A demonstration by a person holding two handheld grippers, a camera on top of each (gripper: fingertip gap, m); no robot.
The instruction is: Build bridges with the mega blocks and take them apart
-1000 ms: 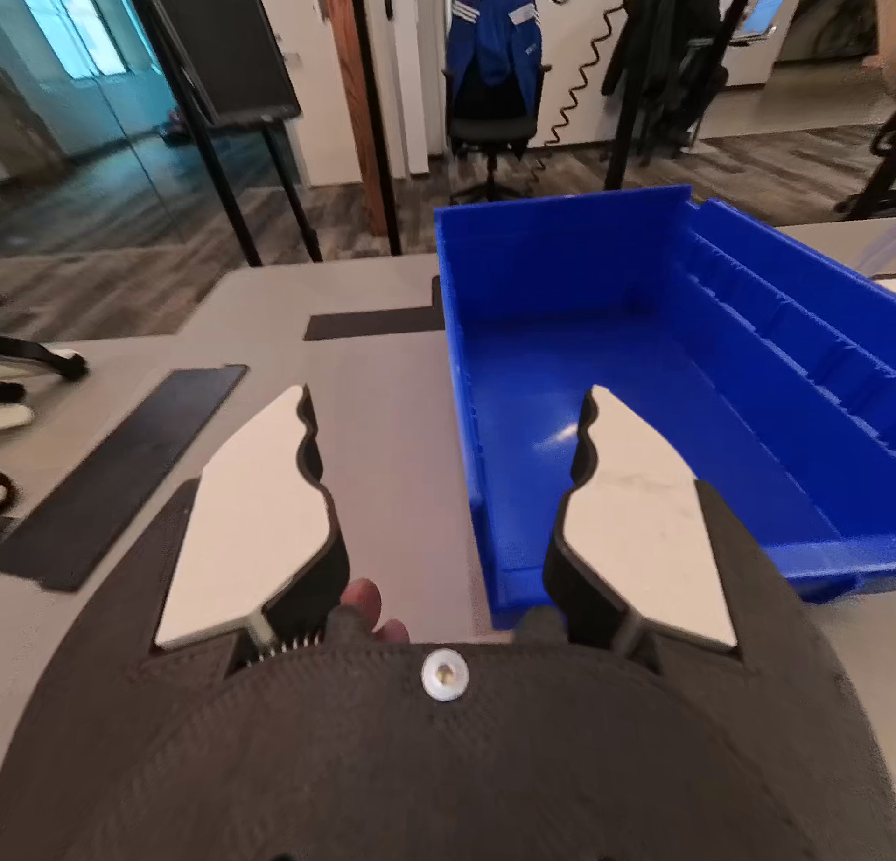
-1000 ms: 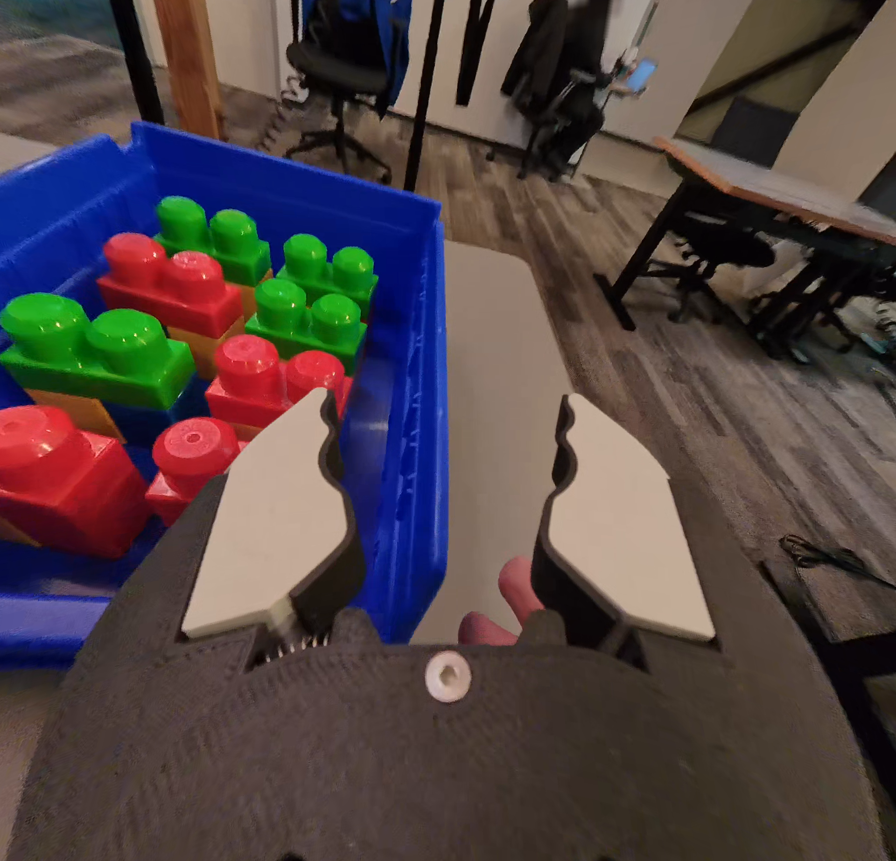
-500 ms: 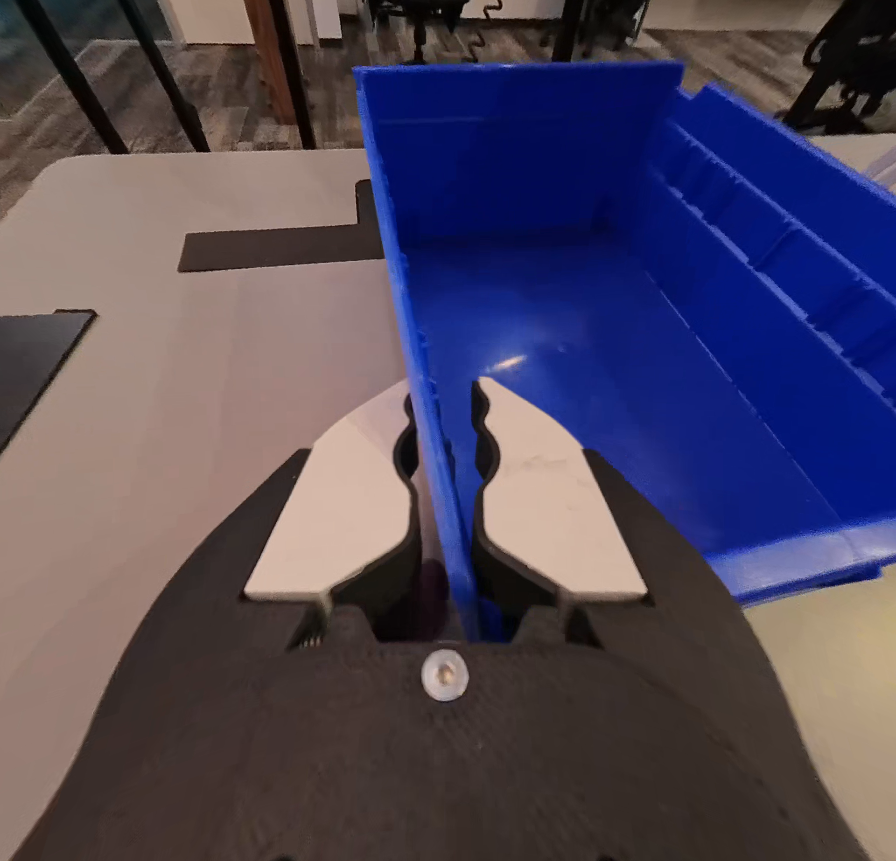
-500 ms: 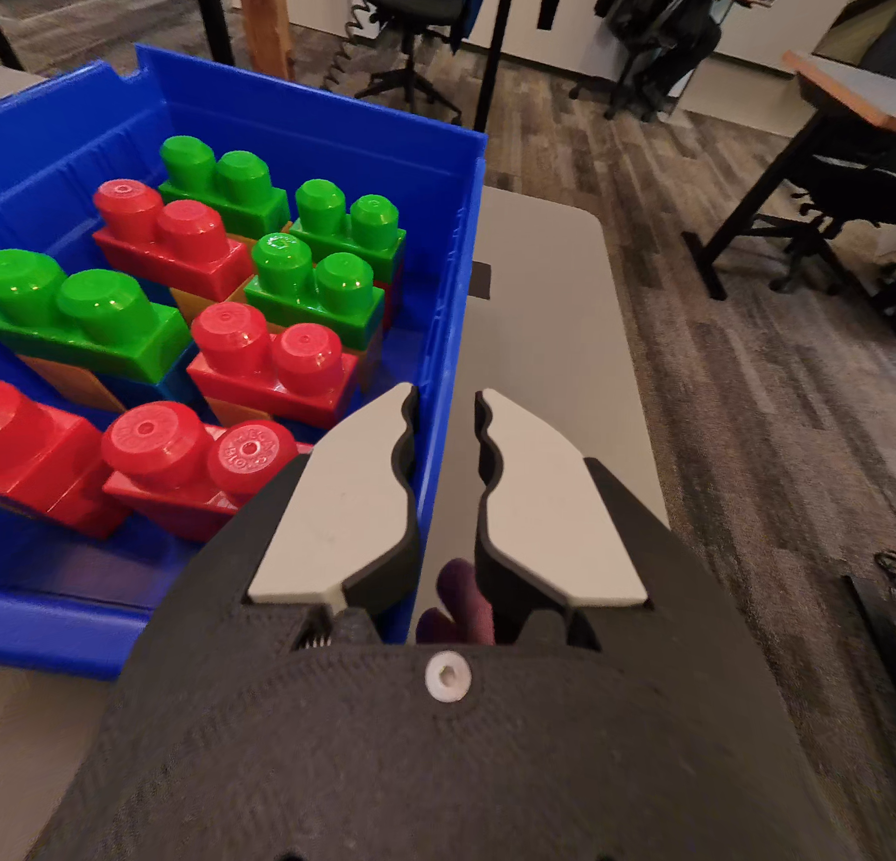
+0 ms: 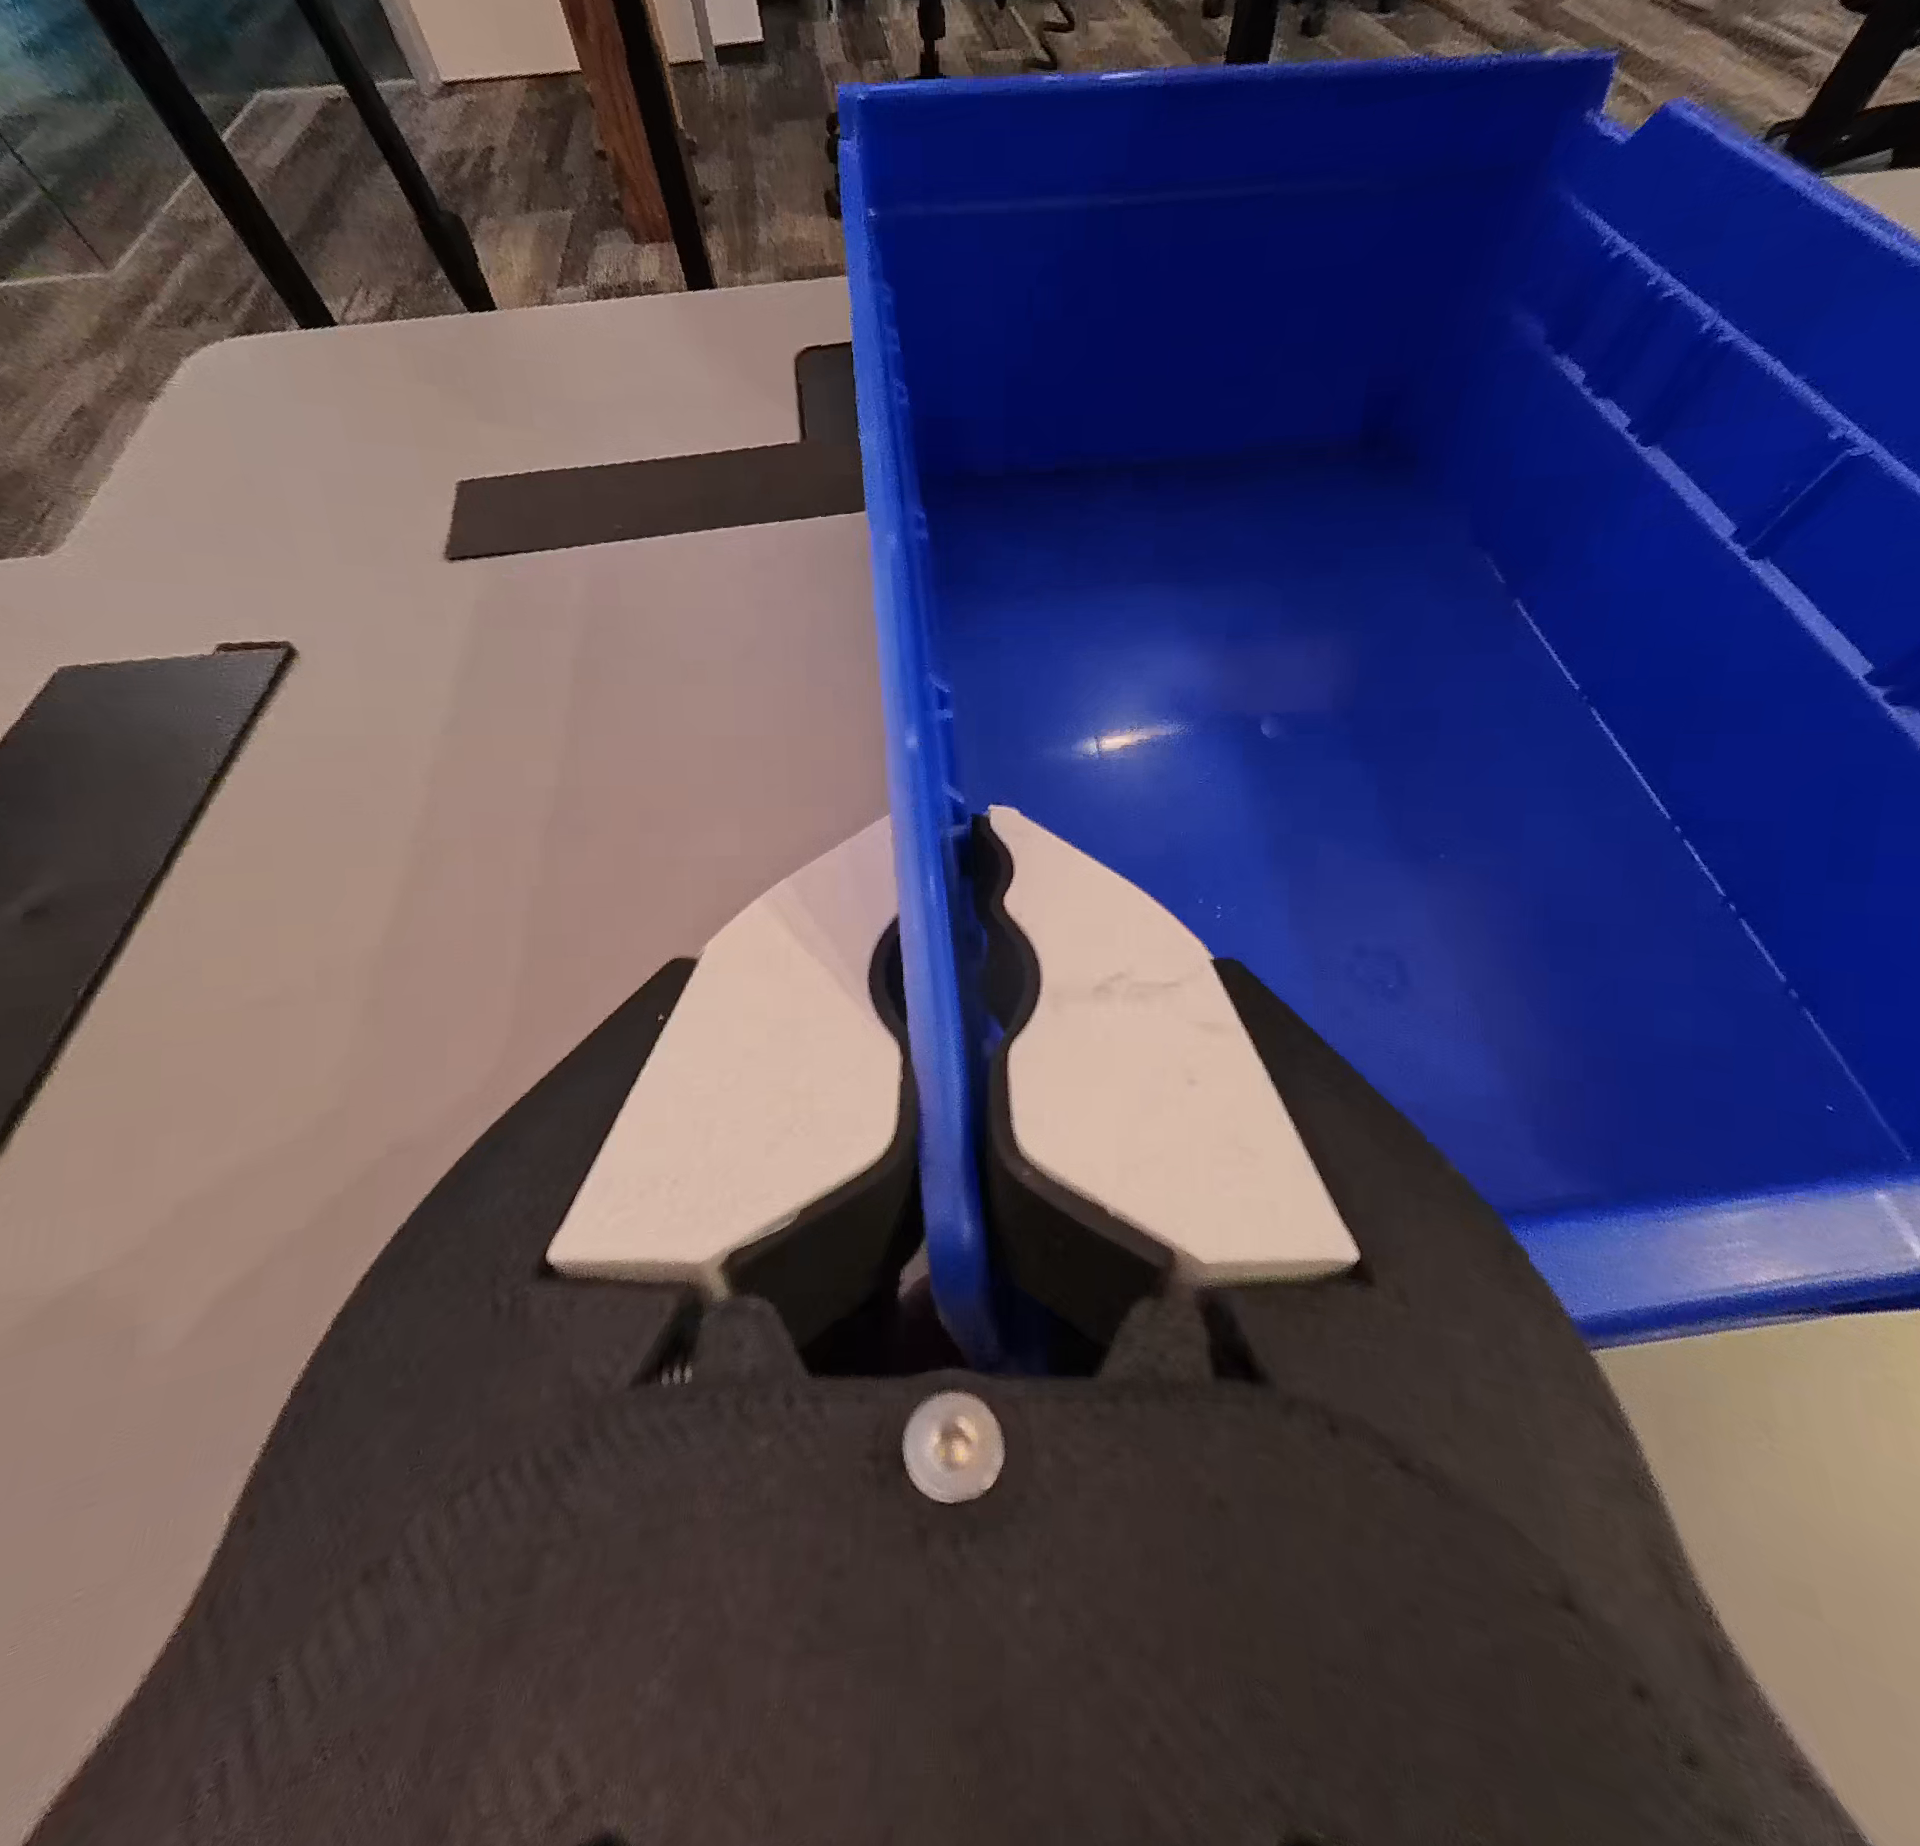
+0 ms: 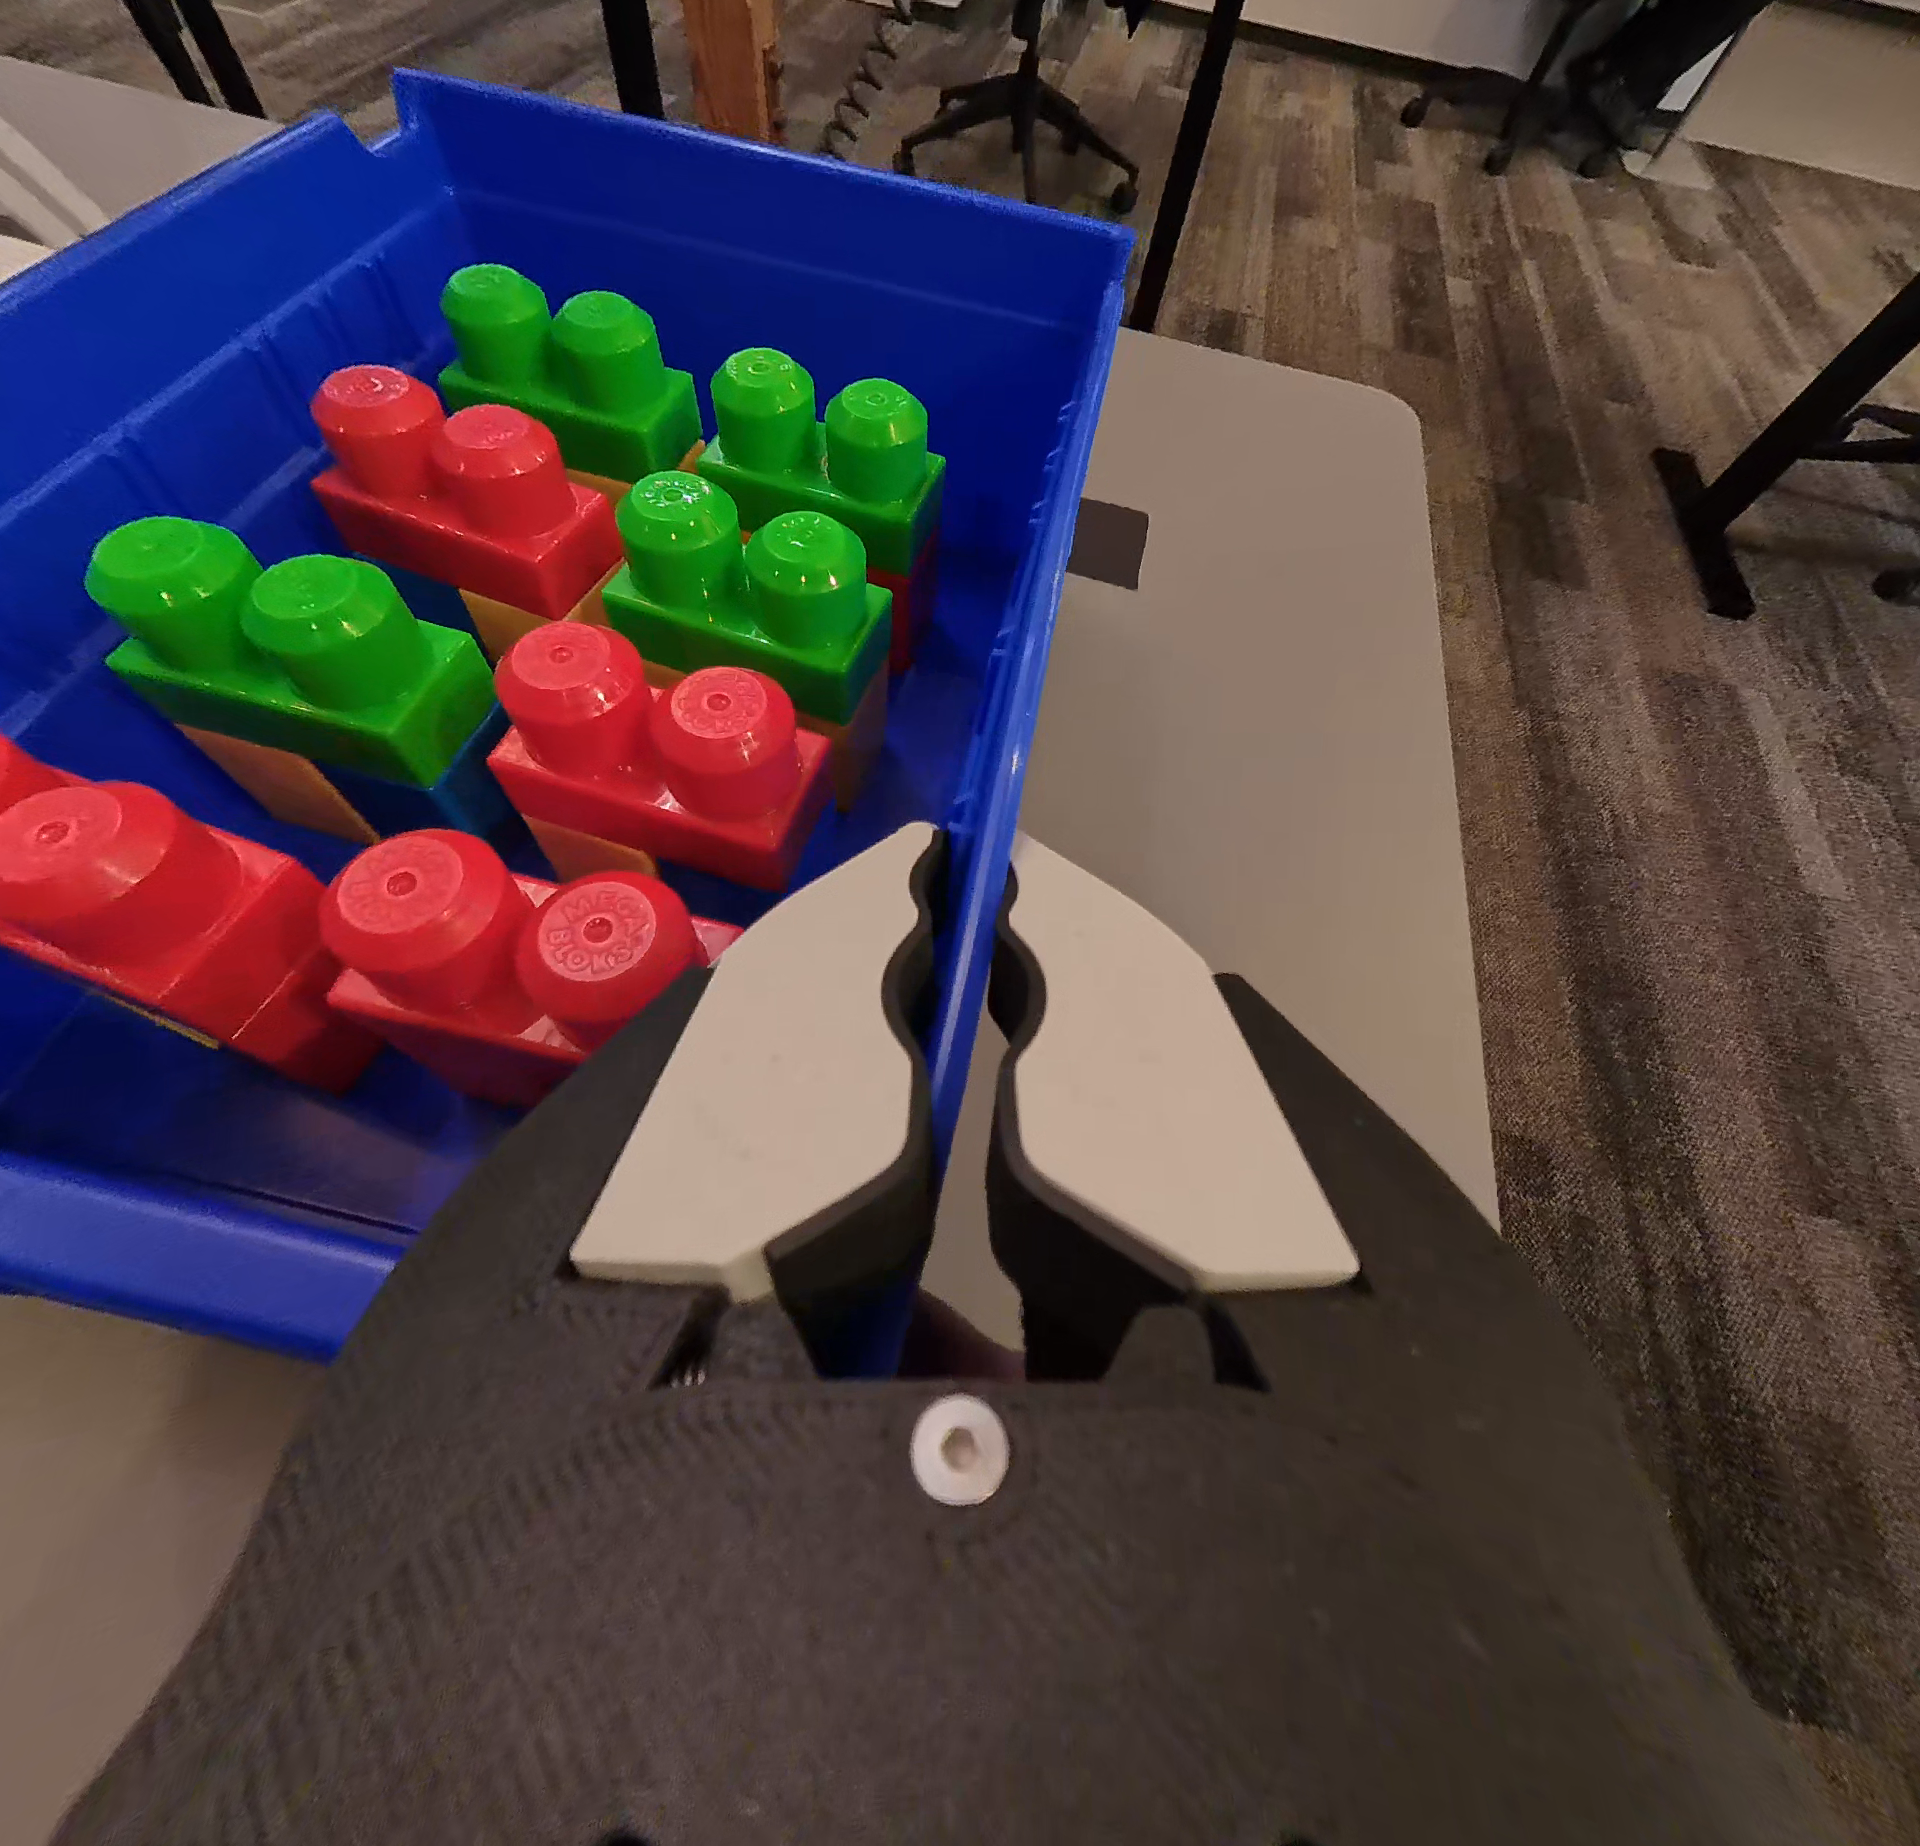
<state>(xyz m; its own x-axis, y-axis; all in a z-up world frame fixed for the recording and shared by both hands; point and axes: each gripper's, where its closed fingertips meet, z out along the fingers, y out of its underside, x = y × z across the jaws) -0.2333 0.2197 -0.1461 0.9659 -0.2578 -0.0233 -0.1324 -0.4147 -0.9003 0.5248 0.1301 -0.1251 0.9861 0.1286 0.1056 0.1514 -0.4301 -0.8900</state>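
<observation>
Preparation seems to be the step in hand, not building: both tools are clamped on bin walls while every block sits untouched. In the left wrist view the left tool is closed narrow on the left side wall of an empty blue bin that fills the right half of the frame, one pale finger outside the wall and the other inside, their dark pads pressed against the plastic. In the right wrist view the right tool is closed the same way on the right side wall of a second blue bin, which holds the mega blocks: red and green pieces standing studs up on orange and blue ones, filling the left and centre of that frame. Both bins rest on the grey worktop, where black tape strips lie at centre left of the left view. Judging from this, the bins are about to be dragged or repositioned together. That calls for steady, matched pulls low along the worktop so neither thin wall slips out of its grip and the stacked pieces do not topple; after that each tool must let go and open wide enough to take a block by its sides.
</observation>
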